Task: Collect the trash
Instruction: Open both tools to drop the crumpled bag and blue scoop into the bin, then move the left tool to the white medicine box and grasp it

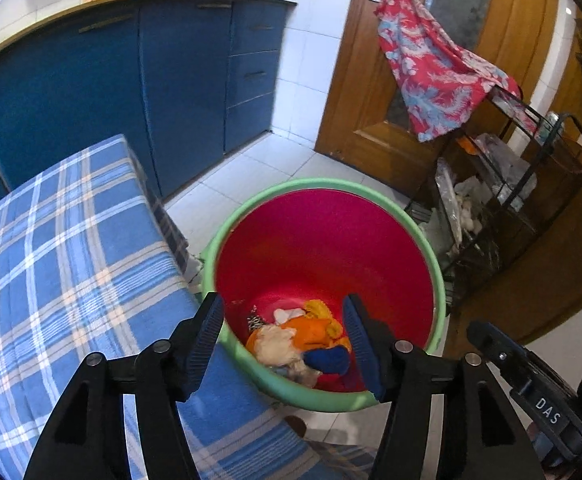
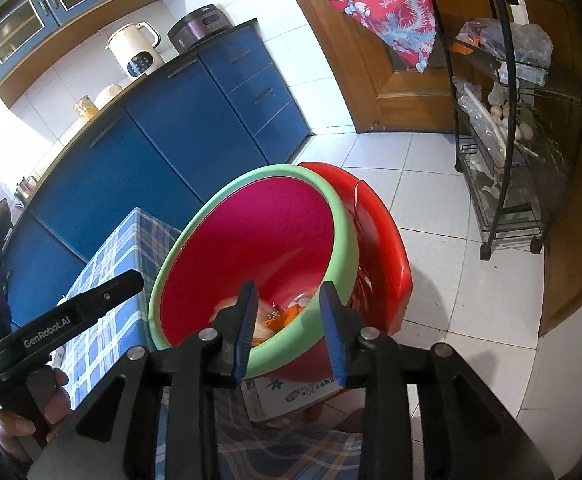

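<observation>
Black left tool (image 1: 283,344) and right tool (image 2: 289,330) have ribbed blue pads.

"GenRobot.AI" on left tongs (image 2: 87,322), perhaps "DAS"

bin (image 1: 431,248): red inside, green rim
cloth (image 1: 71,260): blue-white plaid
cabinets (image 1: 91,100): blue
drape (image 1: 431,76): red, pale-blue print
</observation>
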Demonstrator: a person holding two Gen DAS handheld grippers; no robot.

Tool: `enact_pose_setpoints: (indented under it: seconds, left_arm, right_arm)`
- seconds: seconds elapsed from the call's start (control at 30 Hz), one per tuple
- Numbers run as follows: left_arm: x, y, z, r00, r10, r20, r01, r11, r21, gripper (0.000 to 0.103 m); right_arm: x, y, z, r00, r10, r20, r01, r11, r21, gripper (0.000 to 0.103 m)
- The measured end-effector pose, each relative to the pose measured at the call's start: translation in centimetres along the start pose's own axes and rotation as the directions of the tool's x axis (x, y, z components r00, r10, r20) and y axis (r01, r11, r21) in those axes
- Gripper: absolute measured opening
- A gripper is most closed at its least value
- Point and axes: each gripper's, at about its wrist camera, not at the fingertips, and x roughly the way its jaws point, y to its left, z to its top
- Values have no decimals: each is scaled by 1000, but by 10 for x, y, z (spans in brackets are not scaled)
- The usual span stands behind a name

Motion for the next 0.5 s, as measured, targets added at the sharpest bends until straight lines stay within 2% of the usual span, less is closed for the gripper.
enact_pose_setpoints:
  seconds: [0.27,0.5]
  left_arm:
    - [-22,40,0,996,79,39,-75,993,-93,64]
    - [-44,94,-5,978,200,64,-184,963,-198,64]
  right_arm:
    - [0,8,-4,1000,18,-3,-18,1000,-16,50]
    - [3,16,-6,1000,22,-13,-22,999,-27,57]
